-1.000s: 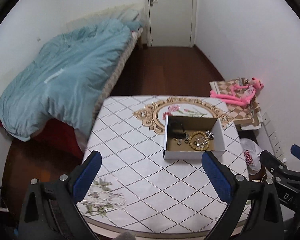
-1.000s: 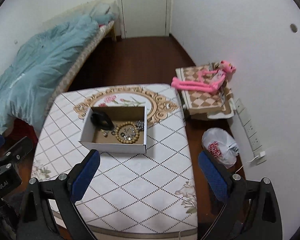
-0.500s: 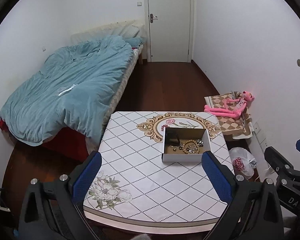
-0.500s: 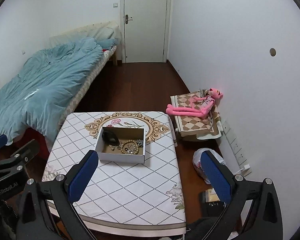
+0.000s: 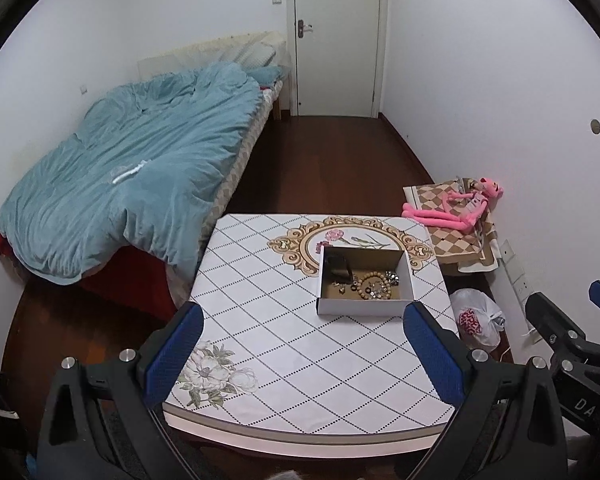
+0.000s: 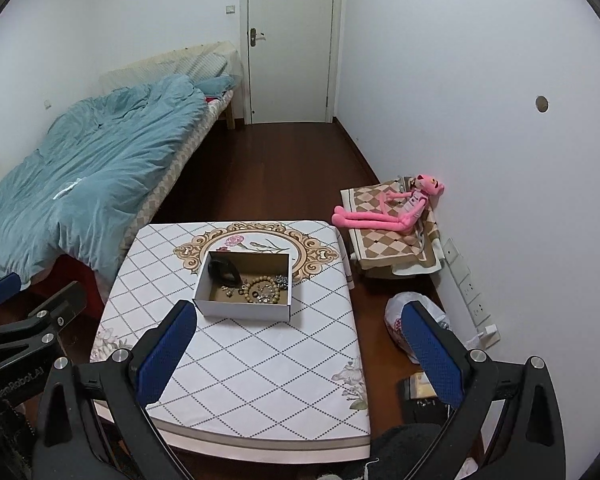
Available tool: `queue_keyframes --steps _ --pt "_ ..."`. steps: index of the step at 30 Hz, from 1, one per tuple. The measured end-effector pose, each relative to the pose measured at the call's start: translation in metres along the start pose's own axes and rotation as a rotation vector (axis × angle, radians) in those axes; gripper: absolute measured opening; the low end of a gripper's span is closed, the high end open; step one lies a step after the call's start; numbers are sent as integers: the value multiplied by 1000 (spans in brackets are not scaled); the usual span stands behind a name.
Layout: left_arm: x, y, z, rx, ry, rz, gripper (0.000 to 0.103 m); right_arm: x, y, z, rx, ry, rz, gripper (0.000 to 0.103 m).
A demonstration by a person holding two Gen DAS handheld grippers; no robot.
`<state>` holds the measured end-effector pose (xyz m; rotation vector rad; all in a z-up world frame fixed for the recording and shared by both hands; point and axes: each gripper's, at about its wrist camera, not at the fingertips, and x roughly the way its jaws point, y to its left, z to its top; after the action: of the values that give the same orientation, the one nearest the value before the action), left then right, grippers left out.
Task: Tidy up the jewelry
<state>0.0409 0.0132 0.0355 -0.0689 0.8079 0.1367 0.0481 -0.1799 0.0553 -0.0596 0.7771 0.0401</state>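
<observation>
Both tongs hang released above the near bench edge, left tongs (image 5: 300,354) and right tongs (image 6: 298,350) holding nothing. Jumbled wooden-bead jewelry (image 5: 374,285) lies inside the open white cardboard box (image 5: 364,307) on the diamond-patterned white bench (image 5: 284,320).

only partial lettering is showing: "da" on the right gripper (image 5: 580,320) body at 4 o'clock, and mirrored "robot_ai" on the left gripper (image 6: 20,300) body at 8 o'clock.

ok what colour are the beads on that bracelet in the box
Light tan, wood-like beads on the bracelet in the cardboard box; clearest in the left wrist view.
</observation>
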Motion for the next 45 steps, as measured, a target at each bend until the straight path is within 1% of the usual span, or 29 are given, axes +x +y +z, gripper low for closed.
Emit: queue_keyframes --steps 4,8,13,21,28,45 --pt "12 -3 6 3 17 -2 102 10 -1 8 1 8 -7 103" --pt "26 -6 13 10 41 6 102 29 -3 16 4 25 -12 103" --pt "42 -9 21 21 66 14 102 58 -3 25 3 77 -12 103" --pt "67 -10 30 15 112 23 102 91 -4 34 -7 131 -23 103" --pt "77 -11 33 16 135 21 102 102 -3 38 -17 155 -21 103" --pt "76 -13 36 22 125 19 102 107 -2 37 -24 172 -16 103"
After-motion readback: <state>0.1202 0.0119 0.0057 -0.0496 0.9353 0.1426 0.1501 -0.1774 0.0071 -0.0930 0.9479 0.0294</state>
